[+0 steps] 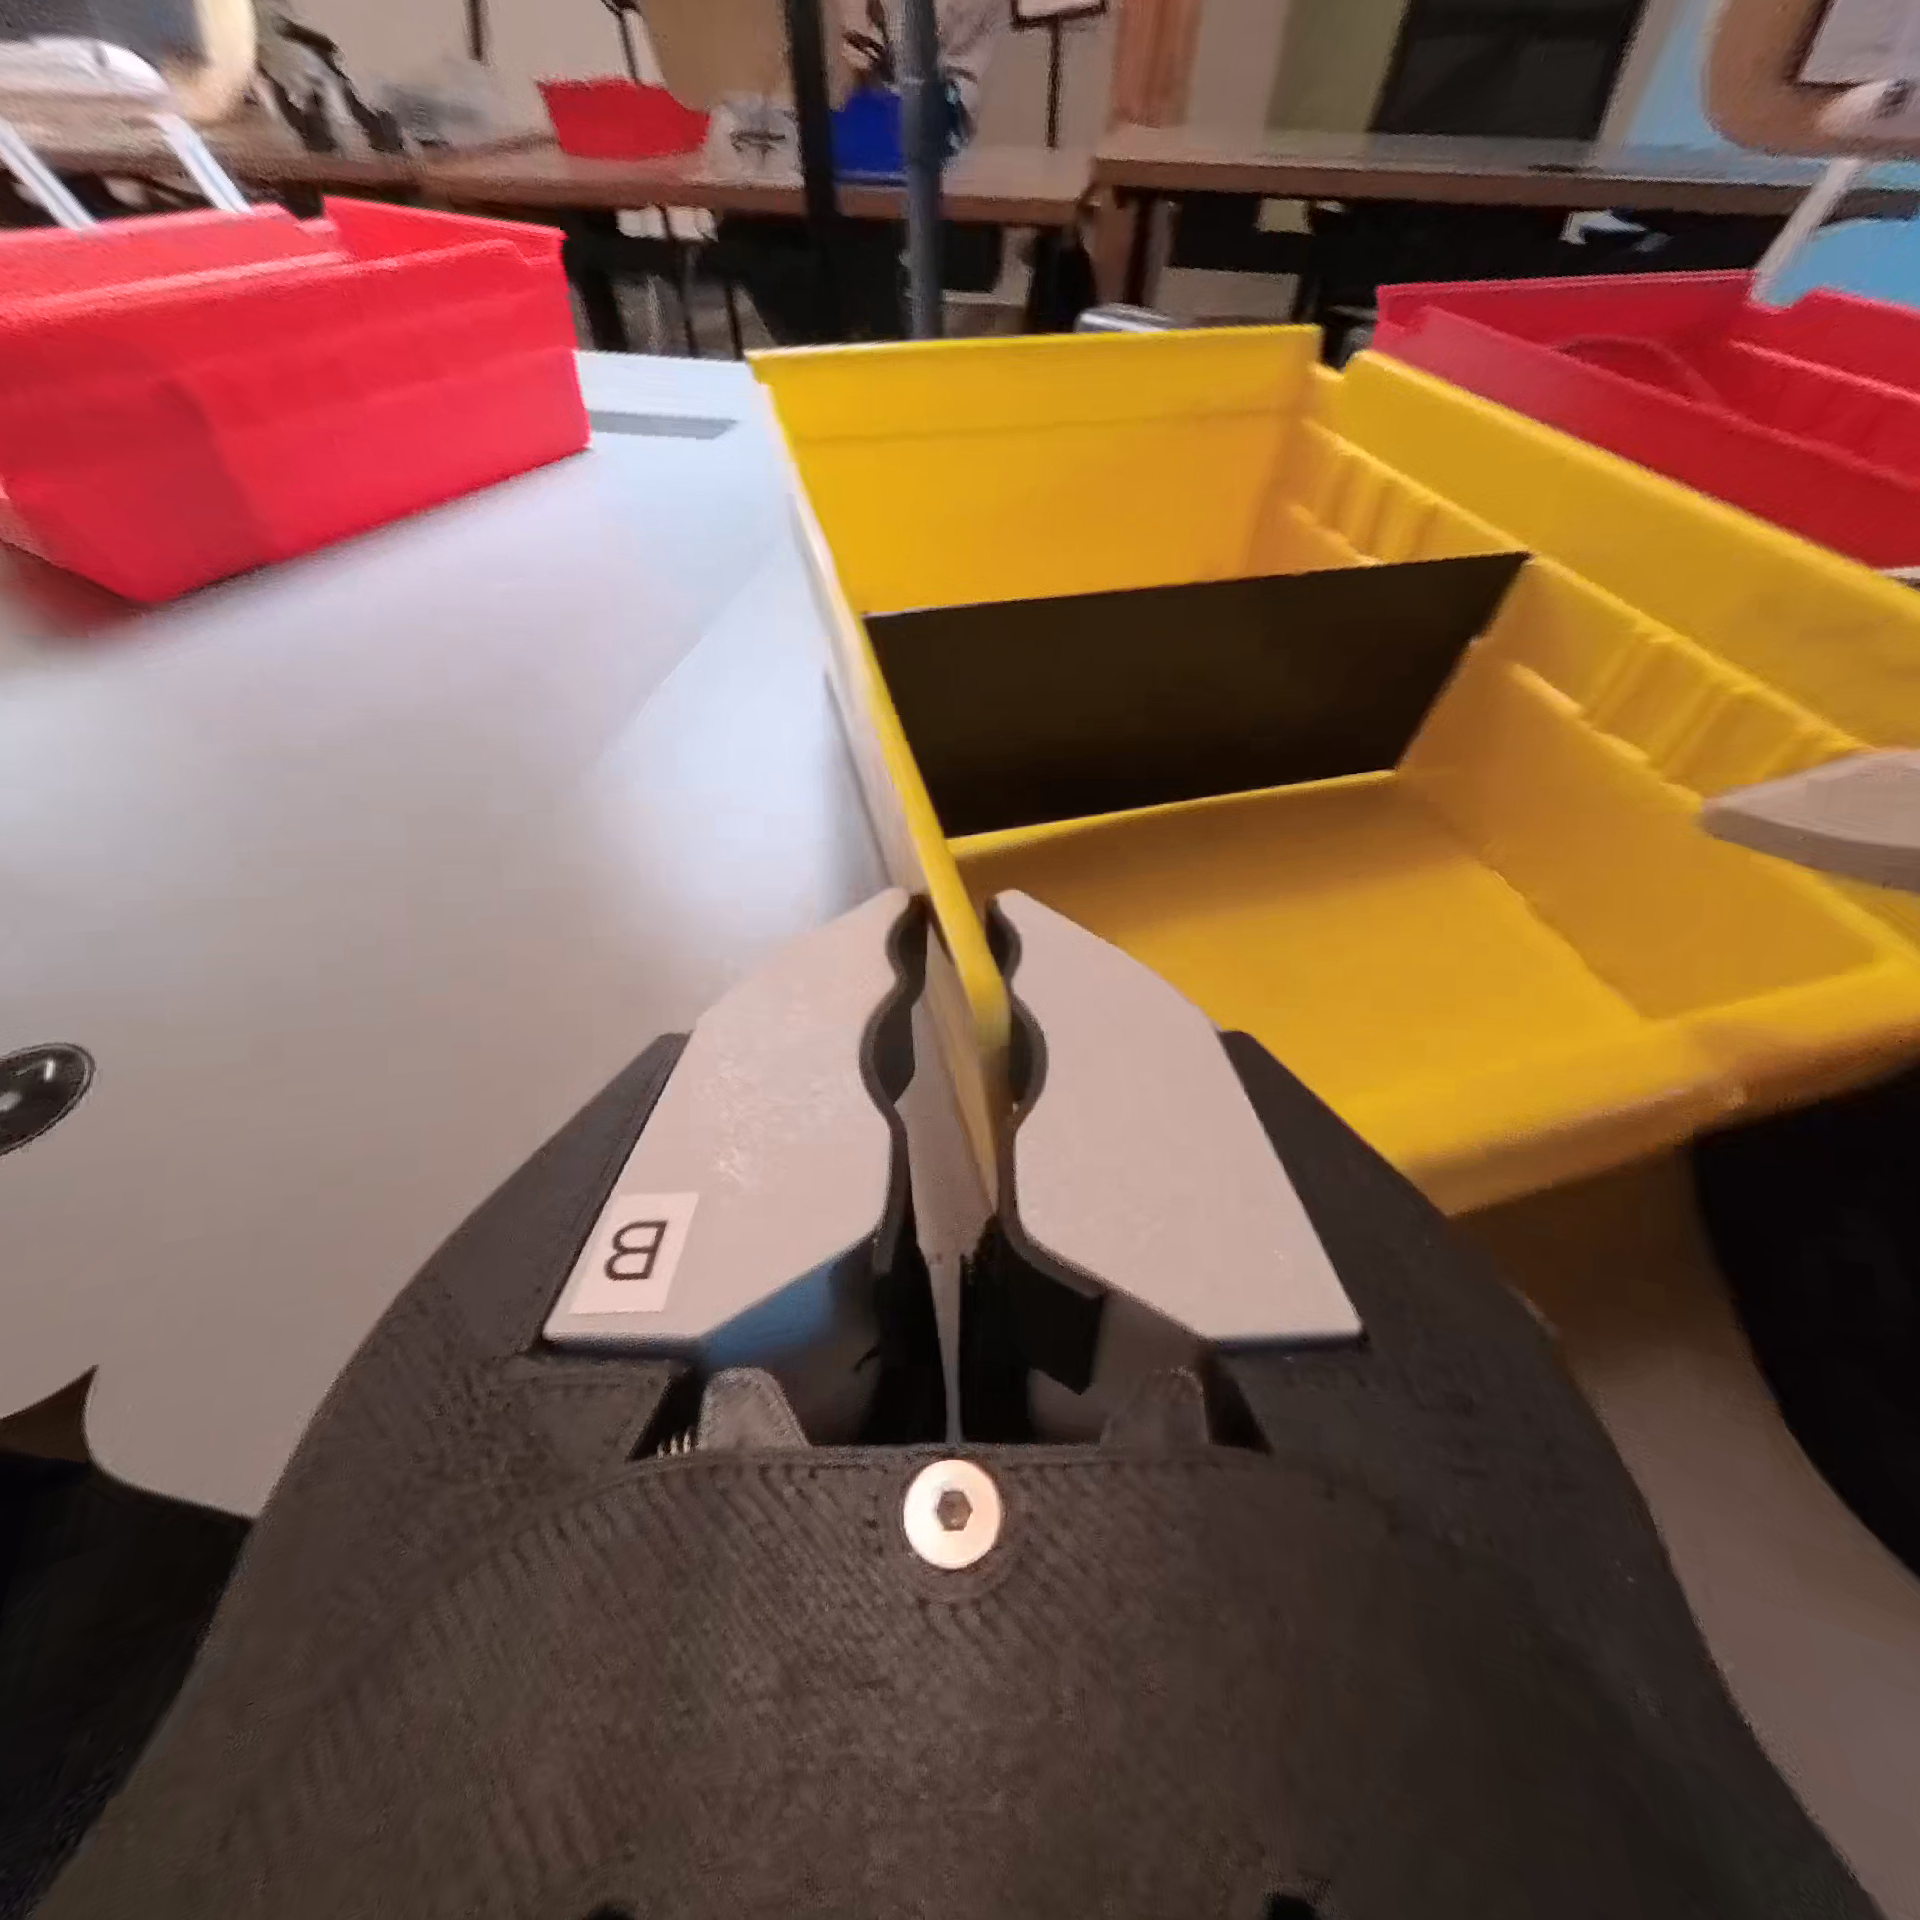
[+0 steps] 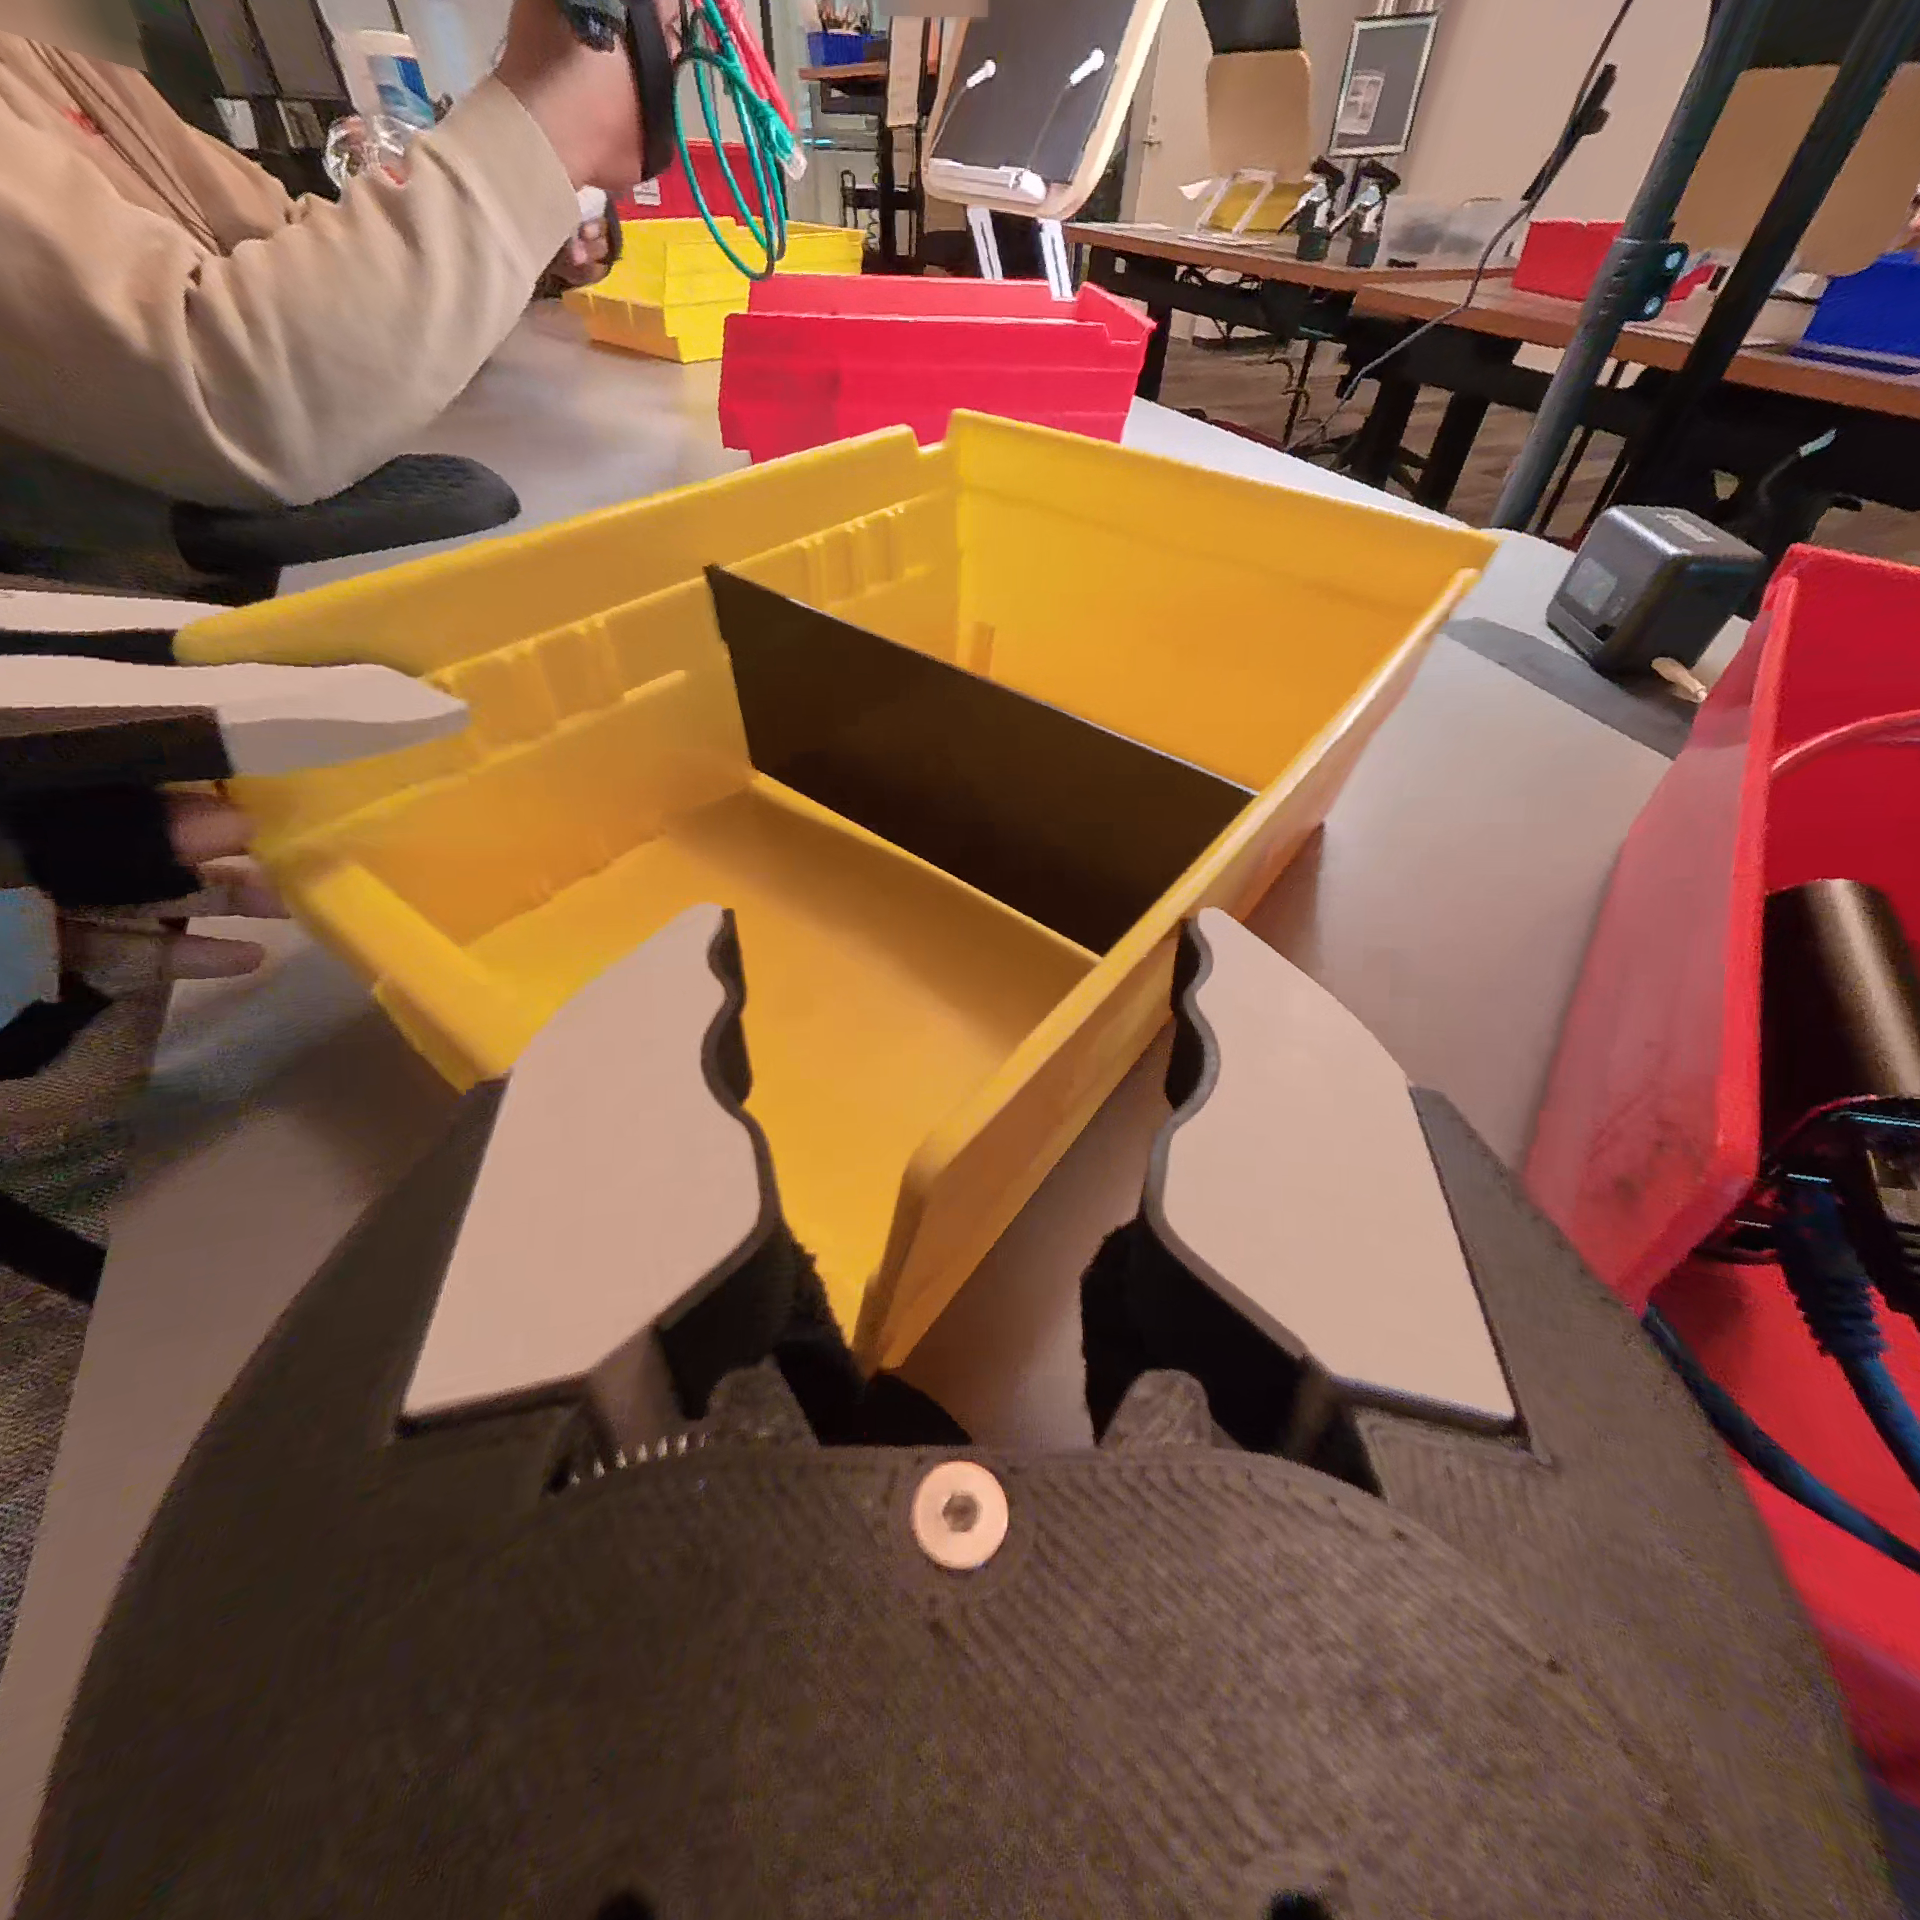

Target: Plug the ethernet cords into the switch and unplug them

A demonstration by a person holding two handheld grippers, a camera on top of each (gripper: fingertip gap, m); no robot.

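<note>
A yellow bin (image 1: 1039, 468) with a black divider (image 1: 1164, 686) stands on the grey table, and both compartments look bare. My left gripper (image 1: 961, 925) is shut on the bin's left wall near the front corner. My right gripper (image 2: 956, 935) is open, with its jaws on either side of the bin's right wall (image 2: 1039, 1122) and not touching it. A blue ethernet cord (image 2: 1829, 1278) runs to a dark device (image 2: 1886, 1153), cut off by the frame edge, inside a red bin (image 2: 1662, 935) to the right. One finger (image 2: 343, 717) of the left gripper shows in the right wrist view.
A second red bin (image 1: 260, 416) stands far left on the table. A small black box (image 2: 1652, 592) sits behind the yellow bin. A person in a beige sleeve (image 2: 260, 260) holds green and red cords (image 2: 748, 156) at the back left. Other tables and bins lie beyond.
</note>
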